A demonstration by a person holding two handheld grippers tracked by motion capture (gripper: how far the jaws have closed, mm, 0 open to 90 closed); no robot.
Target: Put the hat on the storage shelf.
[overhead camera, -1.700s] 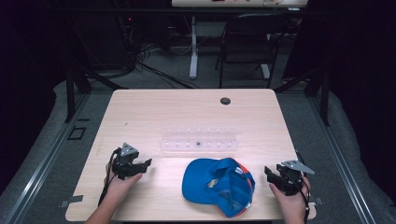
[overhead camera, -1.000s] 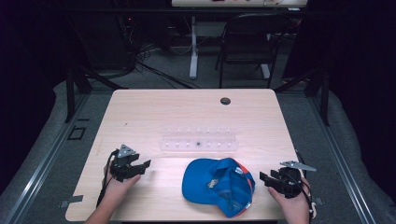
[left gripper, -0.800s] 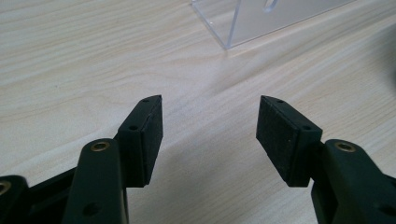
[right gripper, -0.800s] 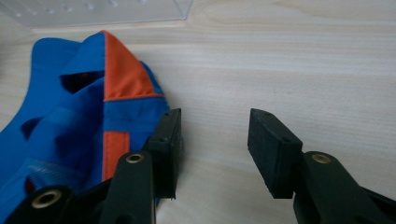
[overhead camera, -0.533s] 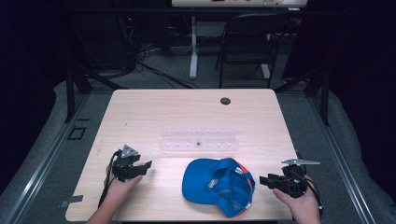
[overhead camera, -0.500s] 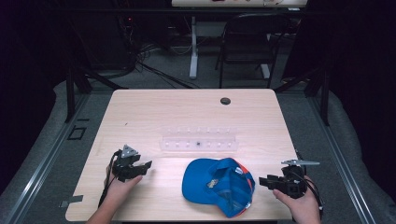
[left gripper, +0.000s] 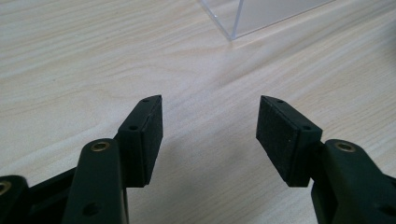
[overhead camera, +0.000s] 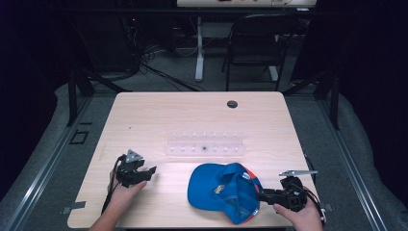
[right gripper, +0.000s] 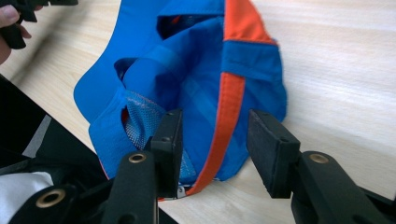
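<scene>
At about five o'clock on the table (overhead camera: 159,110), the right gripper (overhead camera: 263,195) lies low and level, pointing toward nine o'clock at the blue cap (overhead camera: 223,190). Its jaws have just been closing, and the right gripper view shows the cap's near edge, with its orange trim (right gripper: 224,126), lying between the two black pads (right gripper: 170,144); the left pad sits against the blue fabric, while the right pad stands a little clear of the cloth, so the grip is not yet pressed home and the jaws are still parted. The cap rests upside down on the wood, its hollow facing up, its mesh lining showing near the left pad, and its body spreading away from the gripper toward nine o'clock. Beyond the cap, at about twelve o'clock from it, a clear plastic tray (overhead camera: 204,147) lies across the middle of the table, near the cap but apart from it. Farther off, at about eight o'clock on the table, the left gripper (overhead camera: 144,172) rests in the person's left hand (overhead camera: 122,195) just above the bare wood, jaws spread wide with nothing between them; a corner of the clear tray shows ahead of it in the left gripper view. A small dark round hole (overhead camera: 232,104) marks the far edge at one o'clock.
</scene>
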